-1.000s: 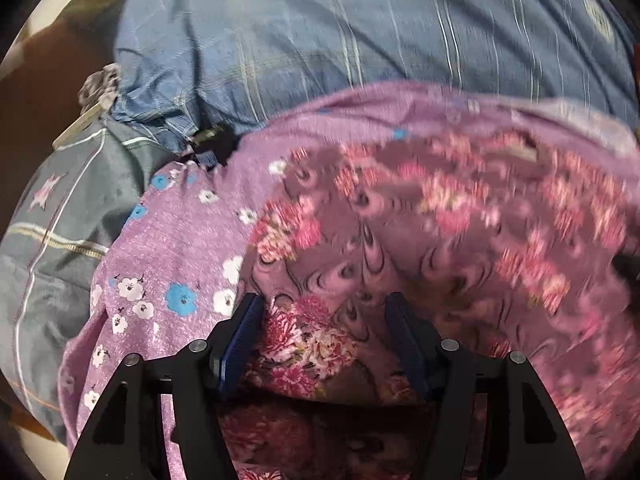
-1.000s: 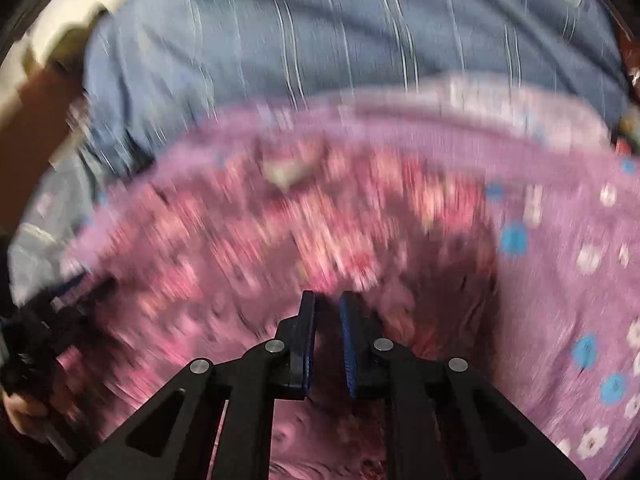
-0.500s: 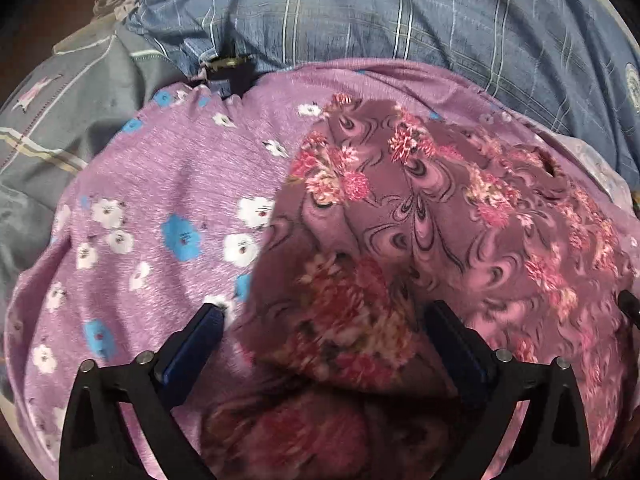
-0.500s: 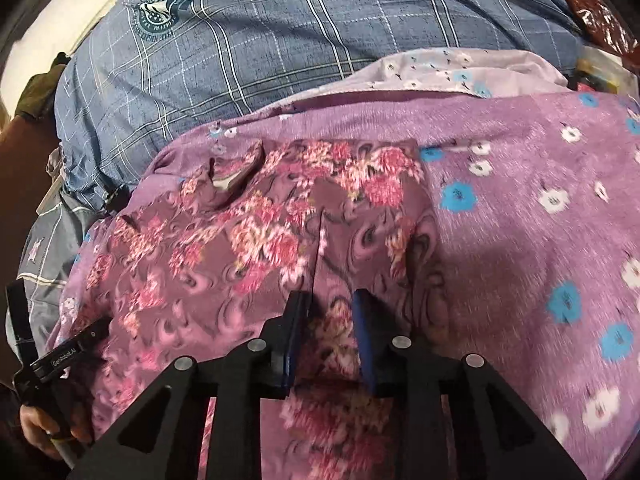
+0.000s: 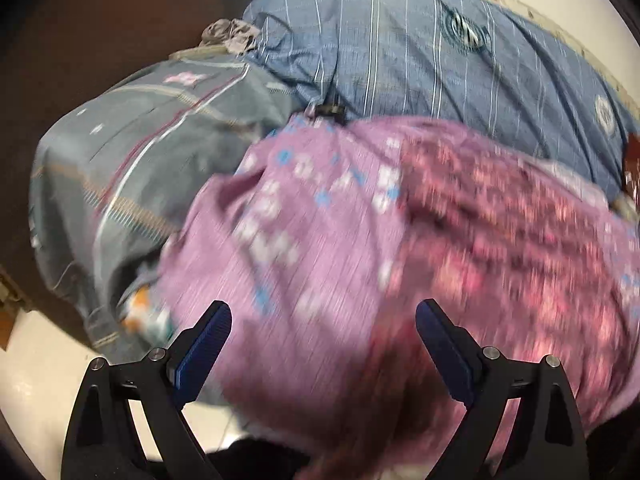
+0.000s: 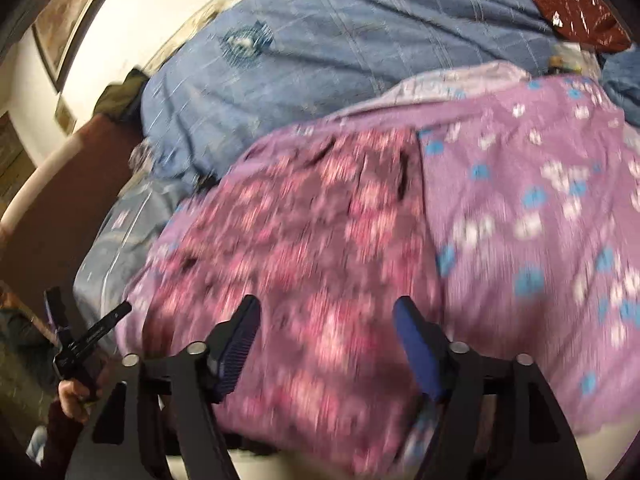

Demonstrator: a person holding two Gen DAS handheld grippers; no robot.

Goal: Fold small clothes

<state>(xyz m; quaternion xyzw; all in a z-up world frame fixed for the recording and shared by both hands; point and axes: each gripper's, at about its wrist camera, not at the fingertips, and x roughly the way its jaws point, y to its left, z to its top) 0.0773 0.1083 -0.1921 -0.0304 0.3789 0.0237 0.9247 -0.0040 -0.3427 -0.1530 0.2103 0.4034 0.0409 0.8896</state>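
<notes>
Dark maroon cloth with pink flower print (image 6: 320,248) lies mid-frame in your right wrist view, flat on the lilac fabric with blue and white flowers (image 6: 532,216); both pictures are blurred. Your right gripper (image 6: 326,338) hangs above it, jaws opening, nothing between them. Your left gripper (image 5: 324,330) stands wide over the lilac fabric, jaws closing slightly, holding nothing. Blue checked bedding (image 5: 420,52) fills the top; a grey striped pillow (image 5: 132,168) sits left.

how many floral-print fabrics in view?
2. Dark maroon floral garment lies on top; lilac fabric with blue and white flowers is spread beneath and beside it. More may be hidden underneath.
</notes>
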